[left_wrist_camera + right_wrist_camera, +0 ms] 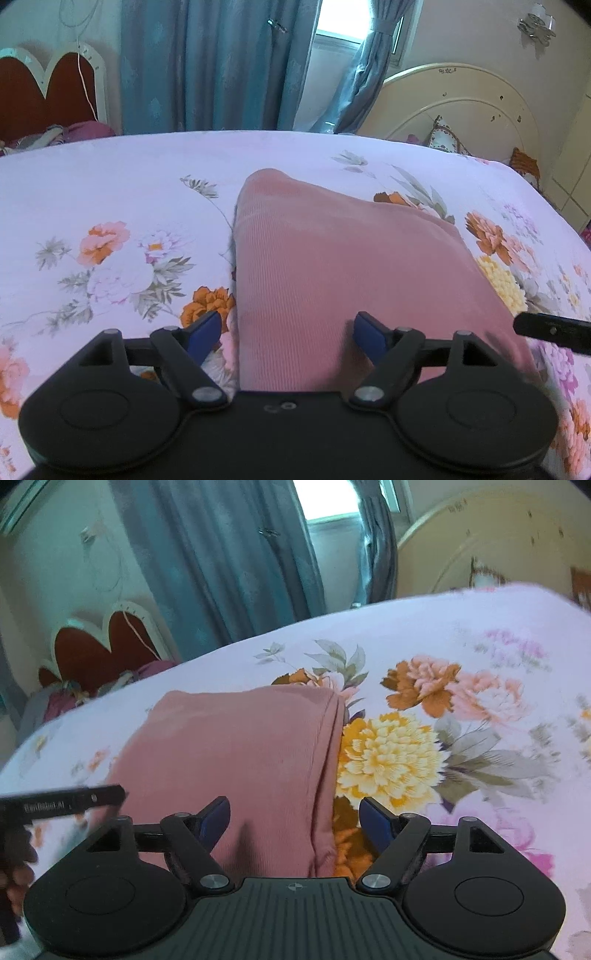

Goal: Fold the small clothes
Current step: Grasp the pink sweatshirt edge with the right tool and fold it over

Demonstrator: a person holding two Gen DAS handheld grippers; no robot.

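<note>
Black hand-held gripper (286,332) — blue pads (207,330), silver screws

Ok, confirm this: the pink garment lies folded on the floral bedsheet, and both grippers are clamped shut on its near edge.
Wrong on the grip. The pink garment does lie folded on the bedsheet, but both wrist views show the left gripper and right gripper with jaws open, holding nothing.

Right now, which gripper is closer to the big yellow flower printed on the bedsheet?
Right. The right gripper straddles the pink garment's right edge, with the yellow flower just ahead of it. The left gripper sits over the garment's opposite side, with the cloth between it and the flower.
</note>
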